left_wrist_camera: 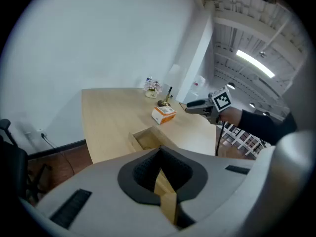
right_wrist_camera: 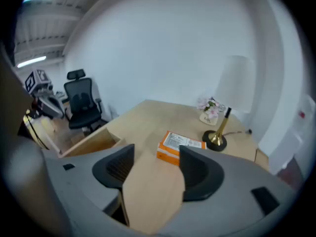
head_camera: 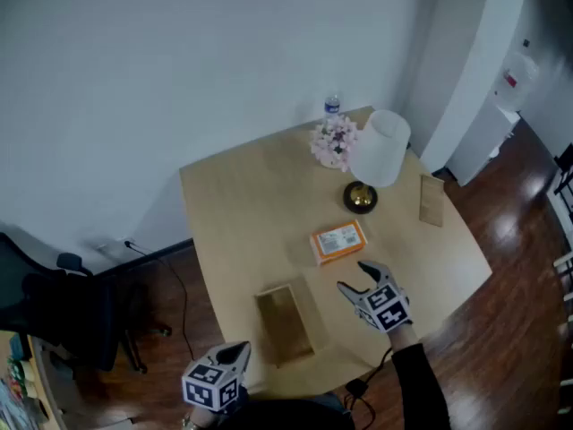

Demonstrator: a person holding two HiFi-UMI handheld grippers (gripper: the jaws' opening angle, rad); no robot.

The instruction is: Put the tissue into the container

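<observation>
Right gripper (head_camera: 352, 276): jaws spread, nothing between them, only bare table (head_camera: 242, 204) showing through the gap; it hovers just short of the tissue pack and is aimed at it.
Left gripper (head_camera: 240, 352): jaws pressed almost together, empty; held low at the table's near edge, just beside the container's near corner.
Tissue pack (head_camera: 338, 241): orange and white, lying flat mid-table, untouched, between the right gripper and the lamp's brass base.
Container (head_camera: 285, 323): open wooden box, nothing seen inside, near the table's front edge, to the left of the right gripper.
Beyond: lamp (head_camera: 380, 149), flowers (head_camera: 333, 141), bottle (head_camera: 332, 106) along the far side.
Step, as judged: approach for the pick; nothing placed yet.
Risk, push: a low or off-centre approach could shove the pack toward the lamp base.
Risk, slip: the pack looks soft, so a pinch at one corner could let it sag and slide out in transit.
Risk, rim: releasing it off-centre could leave the pack perched on the container's wall.
</observation>
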